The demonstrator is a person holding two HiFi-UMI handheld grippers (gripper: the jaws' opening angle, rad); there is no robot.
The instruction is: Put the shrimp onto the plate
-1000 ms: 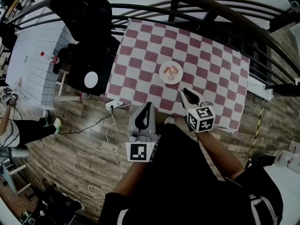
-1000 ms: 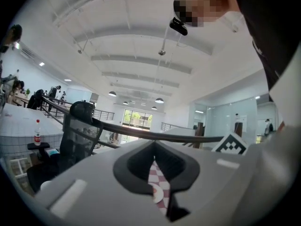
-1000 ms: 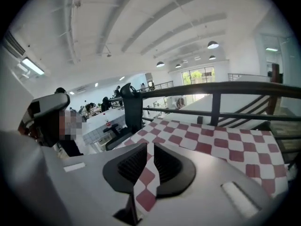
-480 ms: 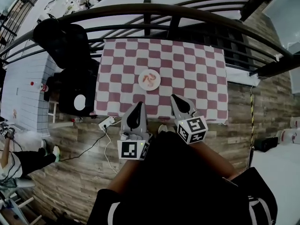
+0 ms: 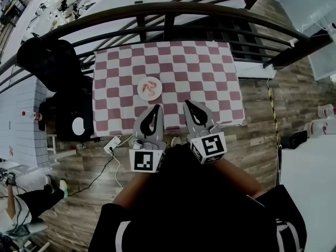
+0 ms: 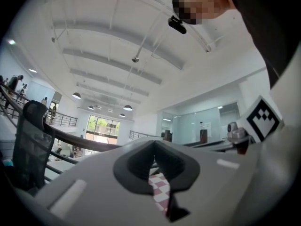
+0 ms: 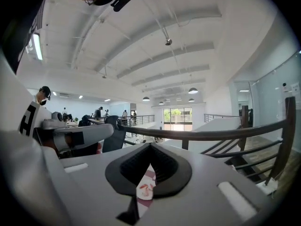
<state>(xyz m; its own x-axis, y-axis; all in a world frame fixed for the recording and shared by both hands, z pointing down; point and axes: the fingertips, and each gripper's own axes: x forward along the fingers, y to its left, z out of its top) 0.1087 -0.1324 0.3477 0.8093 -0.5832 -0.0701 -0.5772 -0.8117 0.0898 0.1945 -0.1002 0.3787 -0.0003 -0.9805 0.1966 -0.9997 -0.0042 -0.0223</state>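
"Shrimp (image 5: 150,88): where do they lie?"
"On the plate (image 5: 140,90), mid-desk (image 5: 199,67); placing appears complete."
"The claws?"
"Left claw (image 5: 157,108) and right claw (image 5: 186,102) are both closed, empty, over the near desk edge. Next move: probably only drawing back."

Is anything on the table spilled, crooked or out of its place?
Nothing stands out. The plate lies flat on the checkered tablecloth, and the shrimp are on the plate, with none seen on the cloth.

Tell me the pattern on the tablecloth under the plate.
The tablecloth is a dusty-red and white checkerboard; the head view shows it best.
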